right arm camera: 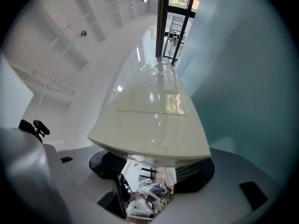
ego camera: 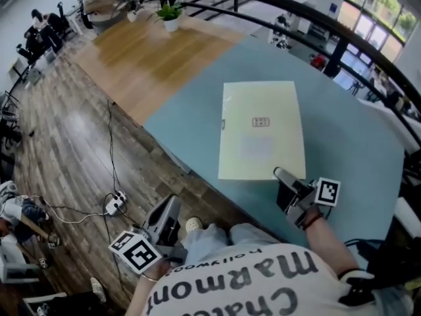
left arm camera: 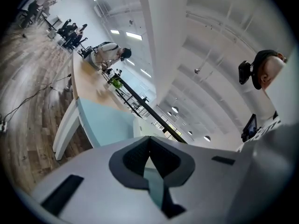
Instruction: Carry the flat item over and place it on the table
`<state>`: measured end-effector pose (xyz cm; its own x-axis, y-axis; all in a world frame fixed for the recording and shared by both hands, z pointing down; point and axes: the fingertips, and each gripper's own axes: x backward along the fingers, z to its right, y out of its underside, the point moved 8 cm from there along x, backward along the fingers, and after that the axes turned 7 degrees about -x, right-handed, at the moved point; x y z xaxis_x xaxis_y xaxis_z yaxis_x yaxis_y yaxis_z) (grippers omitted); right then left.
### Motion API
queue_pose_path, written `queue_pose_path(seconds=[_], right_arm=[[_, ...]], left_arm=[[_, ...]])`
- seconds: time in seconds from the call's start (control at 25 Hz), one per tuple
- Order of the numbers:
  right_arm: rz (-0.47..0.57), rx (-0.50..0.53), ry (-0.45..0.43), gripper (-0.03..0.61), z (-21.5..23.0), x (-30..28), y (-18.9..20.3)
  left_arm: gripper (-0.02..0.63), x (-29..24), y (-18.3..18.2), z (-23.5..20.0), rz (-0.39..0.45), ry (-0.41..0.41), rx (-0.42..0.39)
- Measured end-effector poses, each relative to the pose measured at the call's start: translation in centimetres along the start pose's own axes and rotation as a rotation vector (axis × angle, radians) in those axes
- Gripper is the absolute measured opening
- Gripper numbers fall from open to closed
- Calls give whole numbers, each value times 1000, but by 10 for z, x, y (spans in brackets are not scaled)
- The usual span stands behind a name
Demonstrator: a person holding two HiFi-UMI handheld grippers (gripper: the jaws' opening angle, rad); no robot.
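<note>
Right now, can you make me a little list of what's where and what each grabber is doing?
Flat item: pale yellow package, over the teal table
Right gripper: closed on the package's near edge
Left gripper: jaws together, empty, off the table
Behind: wooden table, potted plant

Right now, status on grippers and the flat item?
Right gripper clamped on flat package, near edge. Left gripper shut, empty, off the table. Package over teal table, nothing in the way.
</note>
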<state>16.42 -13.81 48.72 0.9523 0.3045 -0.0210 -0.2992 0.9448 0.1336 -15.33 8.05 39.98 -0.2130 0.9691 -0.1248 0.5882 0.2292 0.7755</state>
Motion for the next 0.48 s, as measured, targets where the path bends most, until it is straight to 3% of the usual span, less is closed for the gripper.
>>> queue_pose_path(seconds=[0.48], right_arm=[[186, -27, 32, 299, -12, -42, 23]], left_arm=[[2, -39, -75, -59, -125, 155, -59]])
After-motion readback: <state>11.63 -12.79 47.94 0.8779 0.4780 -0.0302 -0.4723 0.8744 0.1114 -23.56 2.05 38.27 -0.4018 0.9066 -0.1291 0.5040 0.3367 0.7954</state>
